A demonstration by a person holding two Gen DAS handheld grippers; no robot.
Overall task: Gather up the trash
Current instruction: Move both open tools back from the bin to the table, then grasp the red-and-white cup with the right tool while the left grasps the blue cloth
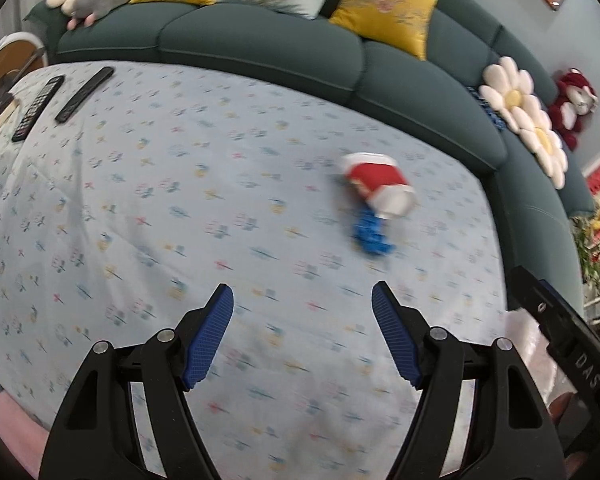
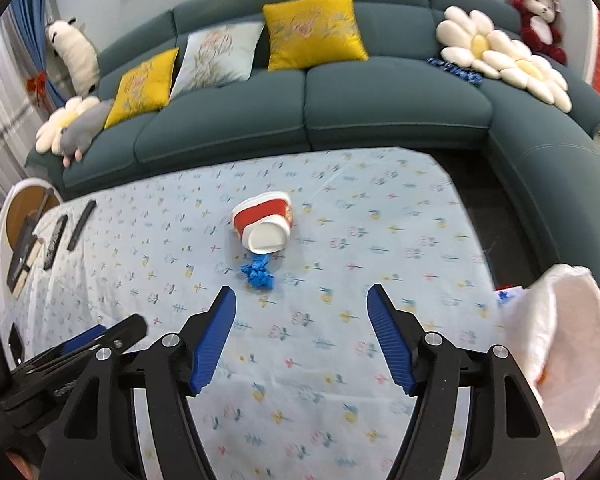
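Observation:
A red and white paper cup [image 1: 380,186] [image 2: 265,224] lies on its side on the table, its mouth towards me. A crumpled blue wrapper [image 1: 370,236] [image 2: 258,274] rests on the cloth just in front of the cup's mouth. My left gripper [image 1: 302,300] is open over the cloth with nothing between its blue pads; the cup and wrapper are ahead and to its right. My right gripper [image 2: 301,300] is also open and holds nothing, with the wrapper a short way ahead, slightly left. Both views are blurred.
The table [image 2: 400,208] wears a light blue floral cloth. Two remotes [image 2: 70,228] [image 1: 60,100] lie at its far left. A white bag [image 2: 556,340] hangs at the right edge. A dark green sofa [image 2: 380,108] with cushions and plush toys wraps the far and right sides.

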